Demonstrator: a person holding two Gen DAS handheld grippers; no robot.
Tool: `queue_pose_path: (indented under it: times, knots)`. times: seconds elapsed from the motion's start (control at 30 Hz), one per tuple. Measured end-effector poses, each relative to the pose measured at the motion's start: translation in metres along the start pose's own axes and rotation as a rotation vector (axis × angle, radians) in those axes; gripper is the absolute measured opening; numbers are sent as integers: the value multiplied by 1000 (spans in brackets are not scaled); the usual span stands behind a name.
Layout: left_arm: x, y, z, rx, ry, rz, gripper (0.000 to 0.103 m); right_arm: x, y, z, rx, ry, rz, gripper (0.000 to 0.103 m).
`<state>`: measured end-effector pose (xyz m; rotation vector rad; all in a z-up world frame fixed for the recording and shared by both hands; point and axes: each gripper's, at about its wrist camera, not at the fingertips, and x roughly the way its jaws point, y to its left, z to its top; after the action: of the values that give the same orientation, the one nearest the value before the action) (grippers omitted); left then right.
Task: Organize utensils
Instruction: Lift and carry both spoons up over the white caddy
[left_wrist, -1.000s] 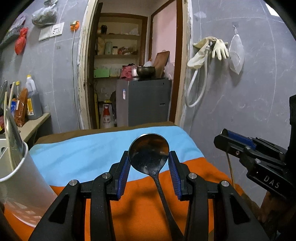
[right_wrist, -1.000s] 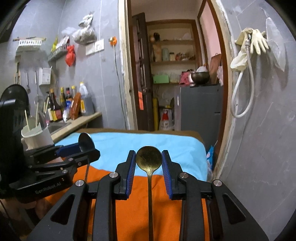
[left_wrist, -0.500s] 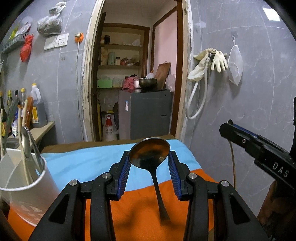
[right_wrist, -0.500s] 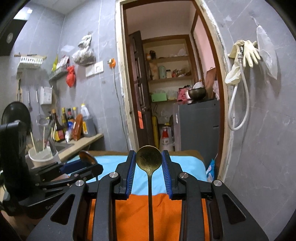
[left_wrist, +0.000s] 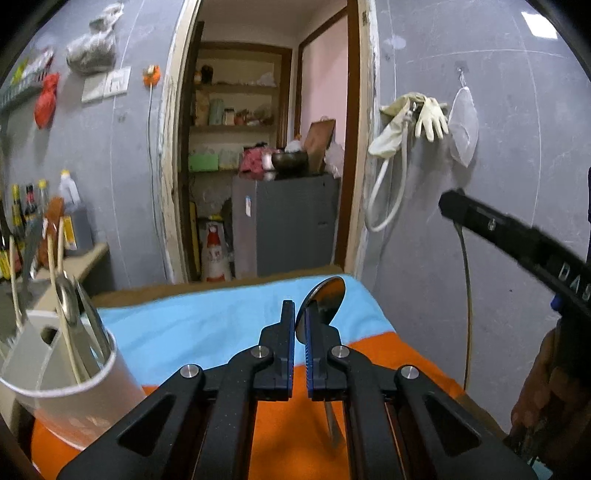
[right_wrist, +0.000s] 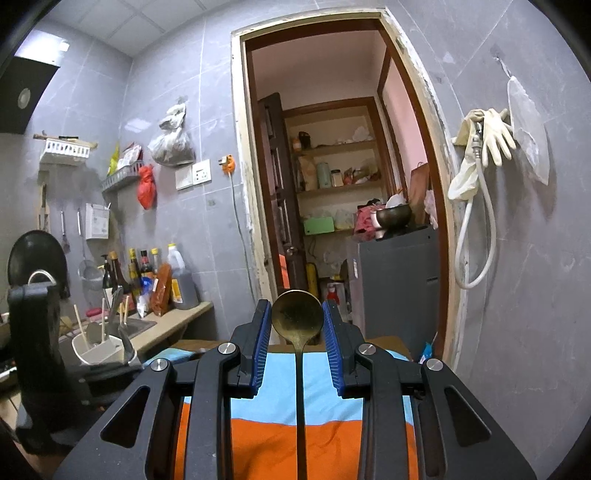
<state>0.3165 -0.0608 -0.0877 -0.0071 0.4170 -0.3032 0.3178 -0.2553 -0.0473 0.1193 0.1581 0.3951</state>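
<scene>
My left gripper (left_wrist: 301, 317) is shut on a steel spoon (left_wrist: 325, 295). The spoon's bowl stands turned on edge between the blue pads, and its handle hangs down over the cloth. My right gripper (right_wrist: 297, 325) is shut on a brass spoon (right_wrist: 297, 319), with the bowl facing me between the pads and the handle running straight down. A white utensil holder (left_wrist: 74, 384) with several utensils in it stands to the left of the left gripper. The same holder (right_wrist: 99, 350) shows small beyond the left gripper's black body.
An orange and blue cloth (left_wrist: 207, 325) covers the table below both grippers. The right gripper's black body (left_wrist: 517, 240) reaches in from the right, with a hand under it. A counter with bottles (right_wrist: 155, 284) runs along the left wall. A doorway and a grey fridge (left_wrist: 284, 221) lie ahead.
The left jaws have shut on the steel spoon, and its bowl has turned from flat to edge-on. Both grippers have risen, and the right one now points more level.
</scene>
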Motion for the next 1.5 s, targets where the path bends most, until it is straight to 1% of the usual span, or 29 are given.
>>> queue_pose_path:
  times: [0.13,0.27,0.47,0.6,0.73,0.97,1.1,1.23,1.33,1.5]
  knots:
    - [-3,4,-4,-23,9,-6,2,-3,1,-4,13,10,7,26]
    - [-8,3,1,-17,-3,-6,2,-8,2,-3,34,3,17,26]
    - [-30,11,22,-35,-44,-1,2,-11,12,15,38,-46,31,26]
    - [-51,23,40,-39,-78,22,2,-6,29,29,23,-78,53,26]
    - [-75,44,57,-65,-106,52,2,-1,48,42,33,-111,96,26]
    - [-122,95,78,-118,-147,132,2,18,95,63,42,-168,198,26]
    - [-144,123,82,-126,-179,203,2,33,125,64,69,-179,254,26]
    - [-159,154,81,-140,-209,281,2,48,151,61,89,-191,300,26]
    - [-164,177,76,-160,-229,333,2,60,167,55,103,-194,312,26]
    - [-163,206,61,-183,-241,407,2,76,180,39,124,-194,281,26]
